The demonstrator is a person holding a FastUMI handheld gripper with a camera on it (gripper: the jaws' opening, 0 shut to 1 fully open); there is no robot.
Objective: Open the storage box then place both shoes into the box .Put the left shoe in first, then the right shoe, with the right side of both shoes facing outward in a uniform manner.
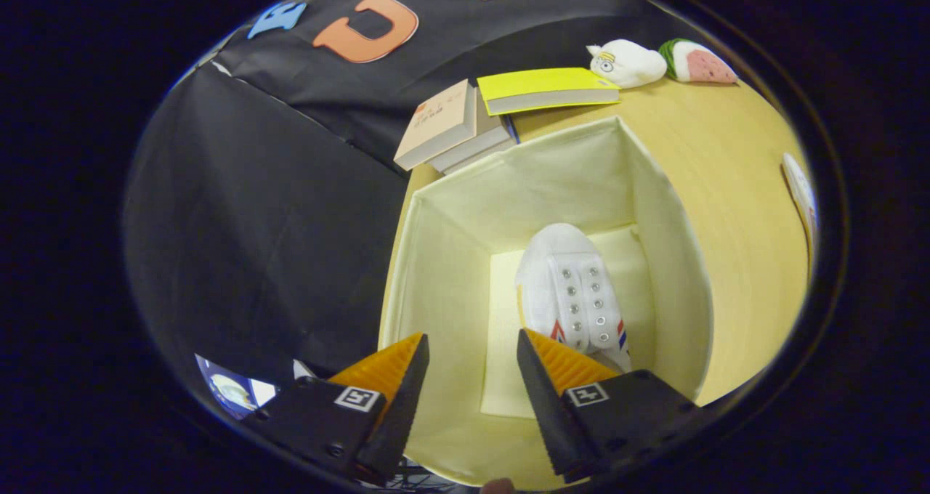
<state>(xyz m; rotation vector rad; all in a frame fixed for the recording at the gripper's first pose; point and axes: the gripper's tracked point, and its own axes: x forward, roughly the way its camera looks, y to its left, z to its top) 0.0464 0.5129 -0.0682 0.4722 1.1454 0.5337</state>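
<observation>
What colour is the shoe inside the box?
White, with small red and blue stripes on its side, seen in the gripper view: shoe in the box.

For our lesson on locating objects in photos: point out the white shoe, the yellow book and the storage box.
white shoe (574, 290), gripper view, on its laced top, beyond the open fingers.
yellow book (541, 85), gripper view, on its cover.
storage box (672, 261), gripper view, on its inner side wall.
</observation>
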